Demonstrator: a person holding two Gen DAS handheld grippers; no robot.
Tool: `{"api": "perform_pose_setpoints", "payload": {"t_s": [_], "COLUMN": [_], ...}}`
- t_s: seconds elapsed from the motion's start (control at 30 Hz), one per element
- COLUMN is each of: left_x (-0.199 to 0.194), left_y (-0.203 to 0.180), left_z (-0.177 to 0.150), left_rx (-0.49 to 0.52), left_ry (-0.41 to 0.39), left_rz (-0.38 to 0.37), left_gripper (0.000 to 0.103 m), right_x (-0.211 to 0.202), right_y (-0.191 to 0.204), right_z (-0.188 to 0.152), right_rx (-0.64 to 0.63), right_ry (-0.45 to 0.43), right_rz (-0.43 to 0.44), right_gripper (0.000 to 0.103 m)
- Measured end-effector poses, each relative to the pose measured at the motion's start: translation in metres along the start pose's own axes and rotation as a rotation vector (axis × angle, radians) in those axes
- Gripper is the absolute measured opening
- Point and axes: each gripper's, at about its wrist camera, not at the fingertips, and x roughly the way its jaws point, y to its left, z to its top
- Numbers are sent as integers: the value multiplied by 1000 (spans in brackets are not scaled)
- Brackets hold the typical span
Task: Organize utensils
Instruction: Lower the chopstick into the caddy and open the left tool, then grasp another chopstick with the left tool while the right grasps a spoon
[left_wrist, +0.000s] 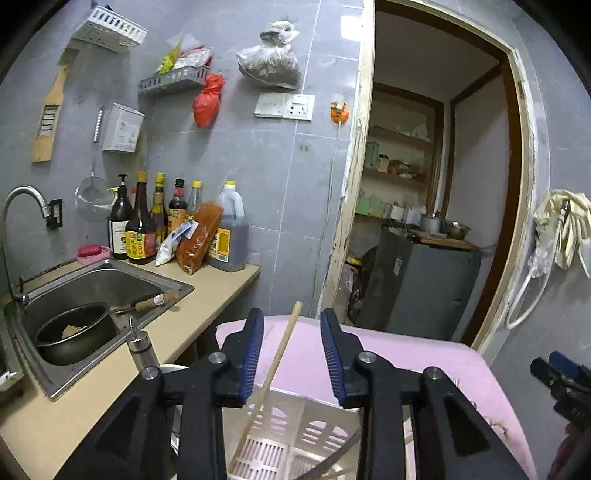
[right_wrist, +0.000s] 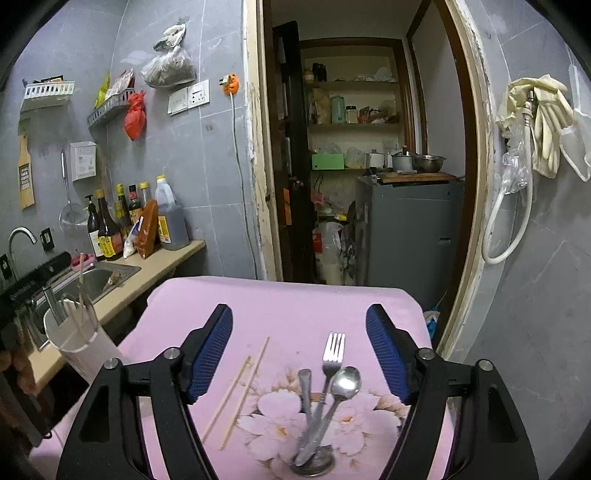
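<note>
Pink flowered cloth (right_wrist: 332, 306) covers the table, counter (left_wrist: 207, 295) with sink (left_wrist: 110, 280) to its left, dark pot (left_wrist: 74, 332) sitting in the sink. White slotted utensil holder (left_wrist: 280, 435) is right under my left claw (left_wrist: 291, 354), at the table's left edge next to the counter. In the right view the same holder (right_wrist: 79, 347) stands left of the cloth with sticks and a metal handle poking out the top.

My left claw is open, pads apart. One wooden chopstick (left_wrist: 273, 373) stands tilted in the gap between the blue pads, its lower end down in the holder, its top leaning right. It runs close to the left pad, can't tell if it touches; neither pad presses on it.

My right claw (right_wrist: 299, 354) is wide open over the cloth, nothing held. Between and below its fingers lie a fork (right_wrist: 328, 373), tines away from me, a spoon (right_wrist: 341, 391) crossing just right of it, and a flat metal handle (right_wrist: 306, 391) to the left. All three overlap near my end, over something round and metal I can't make out.

Two loose chopsticks (right_wrist: 240, 391) lie side by side on the cloth left of the fork, by my right claw's left finger
</note>
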Motion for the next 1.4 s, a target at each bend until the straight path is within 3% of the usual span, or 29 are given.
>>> {"api": "perform_pose_setpoints", "payload": {"t_s": [0.13,0.2,0.33,0.43,0.57,0.77,0.9,1.1,1.23,1.3,1.4], "left_x": [-12,-17,-26,-25,-10,15,21,29,51,65,86], "left_y": [-18,-32,-70,-97,-127,-159,-179,-194,-198,-200,-197], "left_z": [5,8,10,6,-8,-37,-50,-58,-71,-81,-95], "left_rx": [3,13,52,87,132,199,315,382,414,423,424], "left_ry": [-37,-63,-103,-102,-42,61,58,93,203,273,380], "left_rz": [7,-2,-37,-82,-129,-148,-101,-100,-101,-92,-71], "left_gripper": [49,54,73,78,85,86,88,88,87,84,71], "right_x": [3,5,10,16,25,43,58,81,100,110,124], "right_y": [-17,-29,-49,-62,-81,-103,-112,-116,-112,-111,-111], "right_z": [2,3,5,3,-4,-20,-29,-41,-52,-58,-65], "right_rx": [9,16,25,26,24,53,78,101,93,97,117], "right_ry": [-6,-12,-6,14,42,106,155,222,291,329,377], "right_rz": [6,5,13,22,22,26,43,91,127,140,159], "right_gripper": [74,82,84,86,86,86,86,86,83,74,69]}}
